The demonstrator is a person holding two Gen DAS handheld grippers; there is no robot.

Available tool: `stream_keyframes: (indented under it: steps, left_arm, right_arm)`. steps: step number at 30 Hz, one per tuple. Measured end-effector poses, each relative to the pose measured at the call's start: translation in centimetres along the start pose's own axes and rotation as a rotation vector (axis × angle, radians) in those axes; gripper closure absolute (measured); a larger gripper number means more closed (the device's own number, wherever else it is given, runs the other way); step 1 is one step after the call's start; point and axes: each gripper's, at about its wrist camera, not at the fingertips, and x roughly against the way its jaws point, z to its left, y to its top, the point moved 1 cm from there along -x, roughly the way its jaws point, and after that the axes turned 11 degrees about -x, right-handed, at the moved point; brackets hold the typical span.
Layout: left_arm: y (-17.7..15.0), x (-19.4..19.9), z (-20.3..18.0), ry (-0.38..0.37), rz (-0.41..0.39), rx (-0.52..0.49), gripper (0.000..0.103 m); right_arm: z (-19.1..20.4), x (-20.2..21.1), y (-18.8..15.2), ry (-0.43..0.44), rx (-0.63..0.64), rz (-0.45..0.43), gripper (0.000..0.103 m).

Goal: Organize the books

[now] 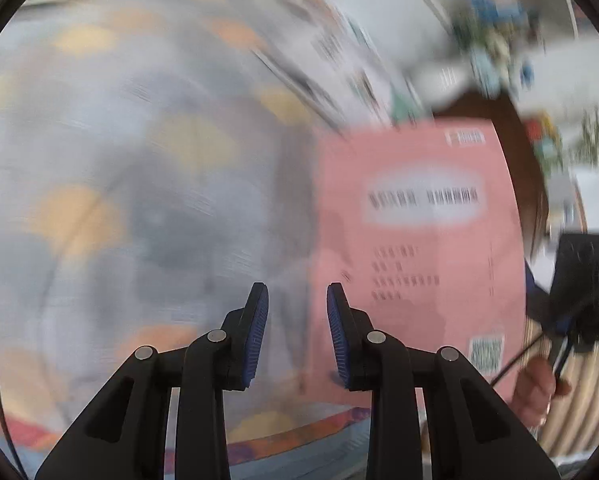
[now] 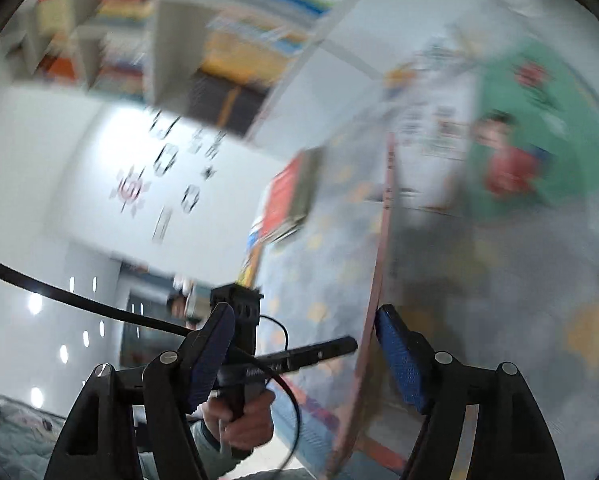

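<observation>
A thin pink book stands on edge on a grey-blue cloth with yellow patches, its printed cover facing the left wrist camera. My left gripper is at the book's left edge, its pads a little apart with only cloth showing between them. In the right wrist view the pink book is seen edge-on between the wide-open fingers of my right gripper, close against the right pad and far from the other. My left gripper reaches the book's other side. Everything is motion-blurred.
A white bookshelf packed with books fills the upper left. A red-covered stack and a green picture book lie on the cloth beyond. More printed books lie ahead. A hand carries the right gripper's black body.
</observation>
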Motion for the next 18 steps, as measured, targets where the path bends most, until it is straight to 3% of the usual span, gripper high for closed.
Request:
stream_keyframes:
  steps: [5,9,12,15,17,18]
  left_arm:
    - [0.0,8.8,6.0,0.151,-0.185,0.115,0.077]
    - [-1.5,11.1,8.3,0.226,-0.246,0.173,0.077]
    - [-2.4,10.2,9.0,0.25,-0.203,0.189,0.077]
    - [-2.7,7.3,8.5,0.333,-0.102,0.158,0.077]
    - [-2.8,5.7,8.3,0.367,-0.04,0.139,0.077]
    - [-2.7,4.7,8.2,0.36,-0.019,0.135,0.077]
  right_arm:
    - [6.1,-7.9,-2.0,0.076,0.128,0.169,0.031]
    - [7.4,-12.6,-5.1,-0.016,0.222,0.302,0.031]
    - [6.0,-14.0,-7.0,-0.121,0.232,0.354,0.031]
    - [3.6,-15.5,-7.5,-0.355,0.253,0.348,0.031]
    - [1.7,-17.0,-8.2,-0.593,0.323,0.365,0.032]
    - [1.2,-17.3,-8.6,-0.662,0.36,0.369,0.039]
